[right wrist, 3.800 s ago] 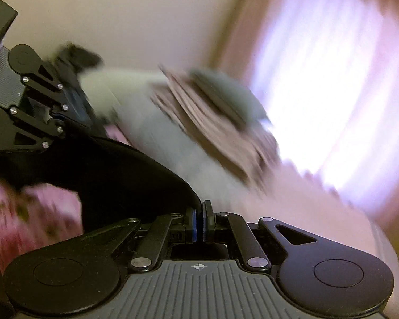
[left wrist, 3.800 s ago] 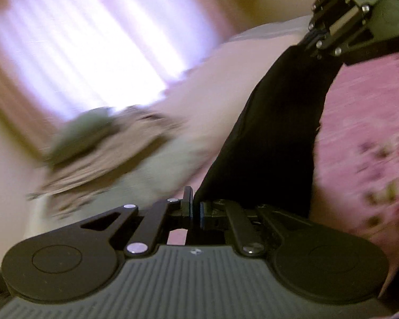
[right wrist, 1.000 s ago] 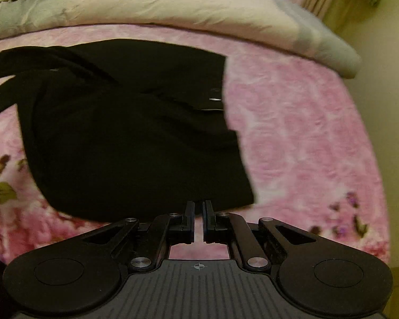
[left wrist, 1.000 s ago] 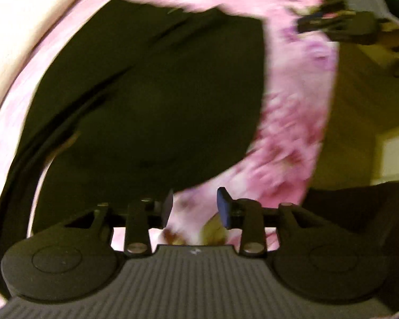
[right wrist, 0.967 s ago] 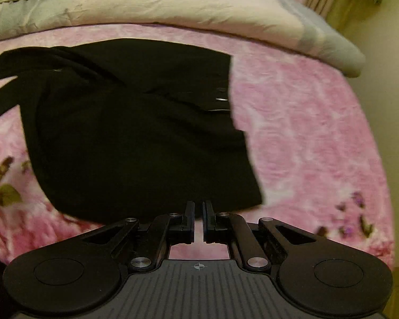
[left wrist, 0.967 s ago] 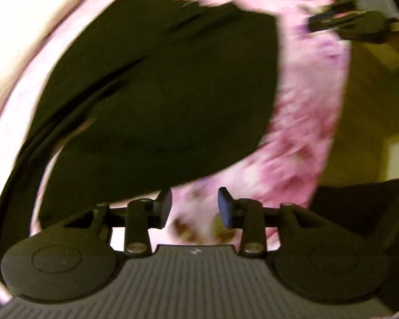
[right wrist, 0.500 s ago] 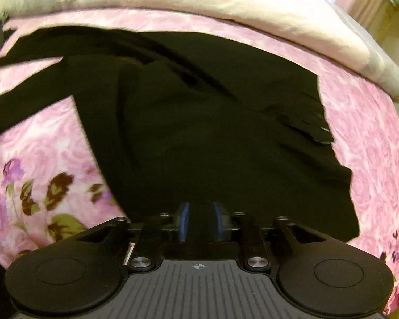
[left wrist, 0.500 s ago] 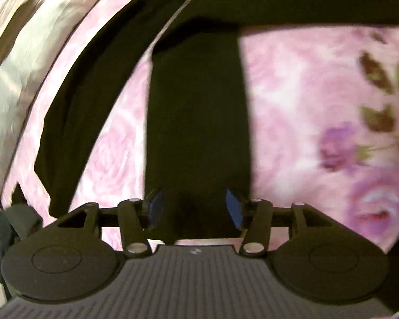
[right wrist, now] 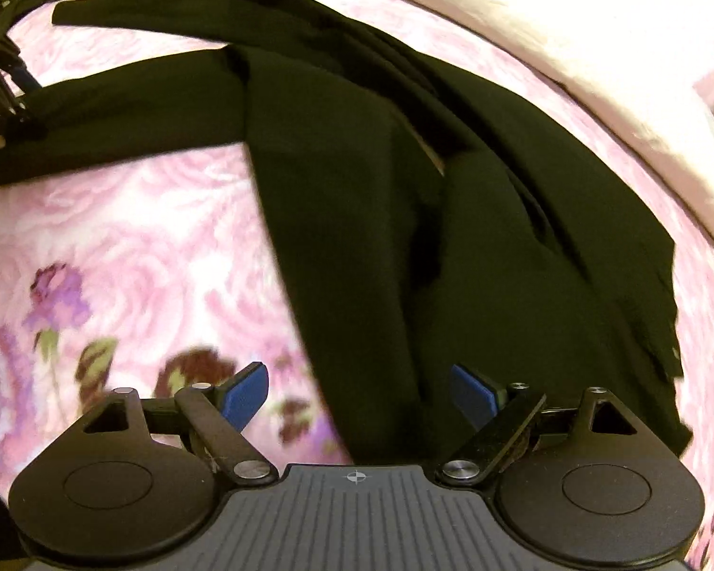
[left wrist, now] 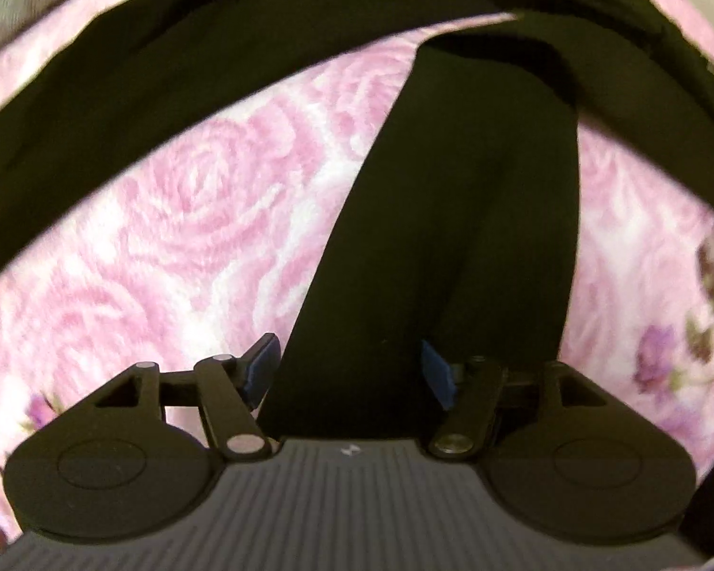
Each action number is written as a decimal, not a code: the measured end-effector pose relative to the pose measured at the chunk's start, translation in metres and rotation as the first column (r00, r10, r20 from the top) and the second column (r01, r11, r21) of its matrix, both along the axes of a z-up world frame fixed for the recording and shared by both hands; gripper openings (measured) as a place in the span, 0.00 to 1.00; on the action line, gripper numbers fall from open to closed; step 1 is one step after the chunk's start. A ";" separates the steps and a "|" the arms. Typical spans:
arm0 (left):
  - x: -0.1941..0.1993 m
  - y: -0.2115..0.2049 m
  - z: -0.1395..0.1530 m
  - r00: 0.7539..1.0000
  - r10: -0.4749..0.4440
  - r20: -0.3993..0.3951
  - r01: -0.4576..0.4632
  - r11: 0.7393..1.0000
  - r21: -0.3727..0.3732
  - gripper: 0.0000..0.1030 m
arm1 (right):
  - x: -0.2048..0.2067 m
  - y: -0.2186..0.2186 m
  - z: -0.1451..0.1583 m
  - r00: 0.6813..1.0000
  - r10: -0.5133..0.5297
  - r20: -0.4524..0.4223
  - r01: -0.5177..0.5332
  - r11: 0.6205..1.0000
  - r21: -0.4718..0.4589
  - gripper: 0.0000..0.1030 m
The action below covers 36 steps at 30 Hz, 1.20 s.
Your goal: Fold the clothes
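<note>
Both grippers, left [left wrist: 350, 371] and right [right wrist: 359, 392], gape wide, holding nothing; black garment [right wrist: 452, 200] lies on the pink blanket [right wrist: 133, 238] between each pair of fingers.

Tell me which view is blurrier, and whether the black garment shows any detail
Left wrist view: blurrier, the pink floral blanket smeared, the black garment a featureless silhouette. Right wrist view: sharper, folds visible in the garment; fisheye bends the bed edge, and the pale bedding is washed out.

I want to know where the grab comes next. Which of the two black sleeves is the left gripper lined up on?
The nearer sleeve, lying lengthwise between the open left gripper; the other sleeve stretches across farther off.
</note>
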State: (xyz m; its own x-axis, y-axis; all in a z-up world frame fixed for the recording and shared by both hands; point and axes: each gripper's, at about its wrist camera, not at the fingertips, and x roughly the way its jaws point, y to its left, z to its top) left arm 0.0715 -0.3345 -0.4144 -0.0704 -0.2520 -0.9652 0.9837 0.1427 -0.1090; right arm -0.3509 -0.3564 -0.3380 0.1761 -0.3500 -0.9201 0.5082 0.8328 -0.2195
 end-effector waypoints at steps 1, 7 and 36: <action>0.005 0.002 0.003 1.000 0.023 -0.011 -0.023 1.000 -0.007 0.59 | 0.005 -0.005 -0.003 1.000 0.011 0.004 -0.011 1.000 0.001 0.84; 0.018 0.010 0.003 0.998 0.050 -0.039 -0.049 0.999 0.009 0.47 | 0.026 -0.016 -0.023 0.994 0.112 -0.003 -0.112 0.994 -0.001 0.83; -0.022 0.186 0.038 0.667 -0.367 0.649 0.325 0.926 0.191 0.05 | 0.023 0.033 -0.050 0.976 0.204 -0.079 -0.202 0.979 0.031 0.43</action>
State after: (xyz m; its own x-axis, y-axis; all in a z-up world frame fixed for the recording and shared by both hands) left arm 0.0500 -0.1485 -0.3765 0.5191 -0.2881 -0.8047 0.7752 -0.2380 0.5852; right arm -0.3277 -0.3232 -0.3879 0.1659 -0.2937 -0.9414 0.3091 0.9220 -0.2332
